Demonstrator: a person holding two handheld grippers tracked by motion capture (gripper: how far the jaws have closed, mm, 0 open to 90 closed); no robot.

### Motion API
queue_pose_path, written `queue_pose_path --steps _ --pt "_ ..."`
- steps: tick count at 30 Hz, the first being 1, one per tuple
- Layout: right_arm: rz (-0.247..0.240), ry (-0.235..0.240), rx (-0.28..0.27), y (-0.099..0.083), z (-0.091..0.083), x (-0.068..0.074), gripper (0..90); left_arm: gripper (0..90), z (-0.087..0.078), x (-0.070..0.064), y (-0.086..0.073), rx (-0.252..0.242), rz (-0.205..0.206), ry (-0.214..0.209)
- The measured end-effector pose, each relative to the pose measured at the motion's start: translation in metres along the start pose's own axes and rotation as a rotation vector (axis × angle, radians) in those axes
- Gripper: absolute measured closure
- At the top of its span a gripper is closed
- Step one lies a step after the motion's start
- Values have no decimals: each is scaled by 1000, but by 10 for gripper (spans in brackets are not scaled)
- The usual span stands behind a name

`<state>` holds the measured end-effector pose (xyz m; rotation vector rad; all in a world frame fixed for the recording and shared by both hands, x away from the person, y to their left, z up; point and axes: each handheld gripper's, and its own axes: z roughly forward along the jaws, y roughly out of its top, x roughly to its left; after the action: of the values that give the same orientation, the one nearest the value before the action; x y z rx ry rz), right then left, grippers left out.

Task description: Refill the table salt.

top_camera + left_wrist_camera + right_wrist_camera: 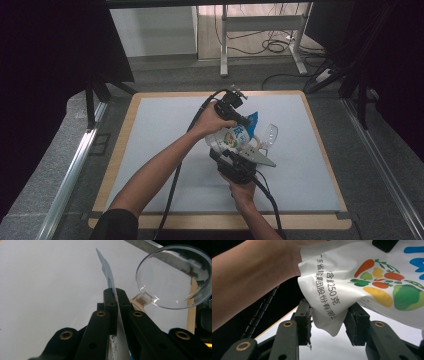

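A white plastic bag (pixel 235 136) with a blue top and printed vegetables hangs over the middle of the grey mat (pixel 160 130). My left gripper (pixel 246 121) is shut on its upper blue edge; in the left gripper view the bag (pixel 106 270) runs edge-on between the closed left gripper (pixel 116 302) jaws. Below, my right gripper (pixel 226 151) is open, and the bag's lower corner (pixel 332 322) hangs between the spread jaws of the right gripper (pixel 328 312). A clear stemmed glass (pixel 269 135) stands just right of the bag, its round foot (pixel 172 277) facing the left gripper's camera.
The mat lies on a wooden table (pixel 122 145) with metal rails (pixel 75 165) along both sides. A desk frame with loose cables (pixel 275 45) stands beyond the far edge. The person's left forearm (pixel 254 277) crosses close above the right gripper.
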<state>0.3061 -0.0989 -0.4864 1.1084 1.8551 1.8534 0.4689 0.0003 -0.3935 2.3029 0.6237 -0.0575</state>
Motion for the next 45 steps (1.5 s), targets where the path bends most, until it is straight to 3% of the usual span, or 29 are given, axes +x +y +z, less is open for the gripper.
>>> queue_pose_path --steps 26,45 --pt "-50 -20 13 0 1 2 606 897 -1 -2 2 3 11 2" --pt "-41 -26 7 3 1 3 607 898 1 -1 1 10 6 1"
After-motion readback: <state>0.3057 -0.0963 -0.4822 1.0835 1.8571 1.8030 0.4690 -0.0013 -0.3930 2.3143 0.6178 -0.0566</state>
